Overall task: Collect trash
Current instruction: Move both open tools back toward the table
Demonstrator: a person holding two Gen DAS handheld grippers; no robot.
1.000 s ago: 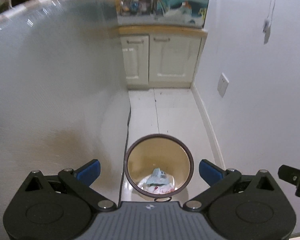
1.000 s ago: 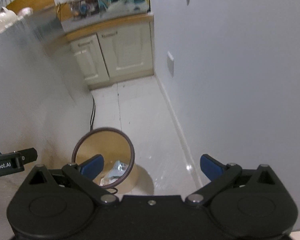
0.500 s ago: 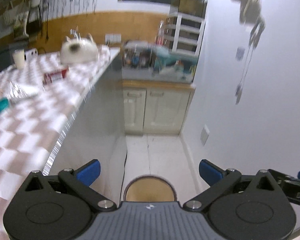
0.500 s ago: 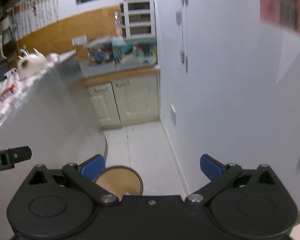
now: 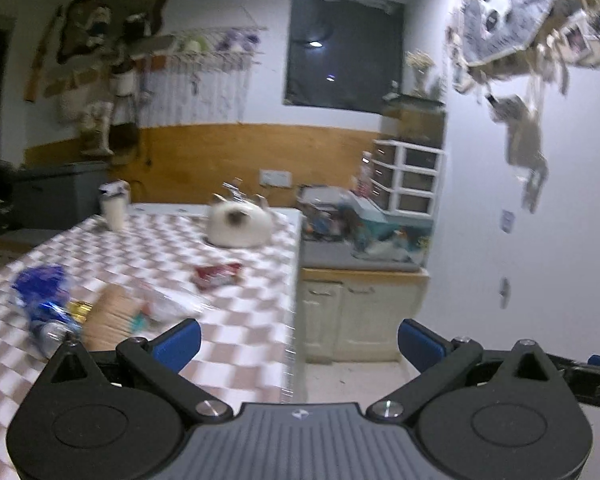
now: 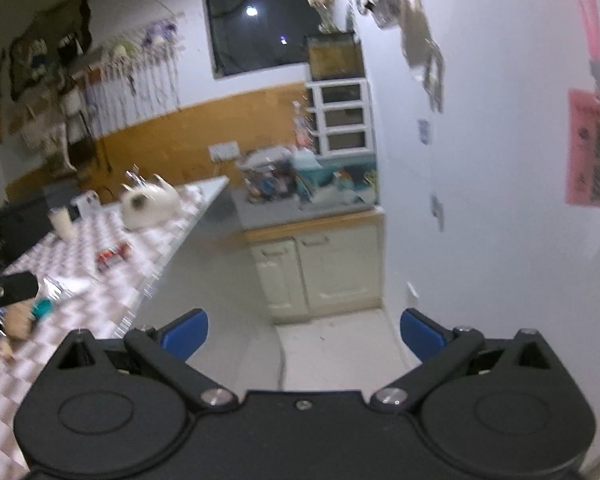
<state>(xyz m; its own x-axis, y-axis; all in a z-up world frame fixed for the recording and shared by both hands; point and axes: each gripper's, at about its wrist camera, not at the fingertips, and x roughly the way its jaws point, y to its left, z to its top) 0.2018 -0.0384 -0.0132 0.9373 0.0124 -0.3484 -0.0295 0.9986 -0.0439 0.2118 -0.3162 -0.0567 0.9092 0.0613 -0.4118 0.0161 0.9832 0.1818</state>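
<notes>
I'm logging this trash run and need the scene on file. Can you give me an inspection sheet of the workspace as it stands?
Surface: checkered table, littered near its front.
Job's things: red wrapper, blue crumpled bag, clear plastic; all blurred.
Clutter: white teapot, cup.
Grippers: left gripper and right gripper both open, empty.
Cables: nothing seen.
Surroundings: cream cabinet, white wall, dark window.

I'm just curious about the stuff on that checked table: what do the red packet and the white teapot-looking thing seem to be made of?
The red packet looks like thin printed plastic film or foil: flat, crinkled, slightly shiny, though blur hides detail. The white teapot-like thing looks like glazed ceramic, smooth, rounded and glossy, with a dark spot on its side; it could be porcelain. Both rest on the checked tablecloth, which looks like wipeable vinyl.
</notes>
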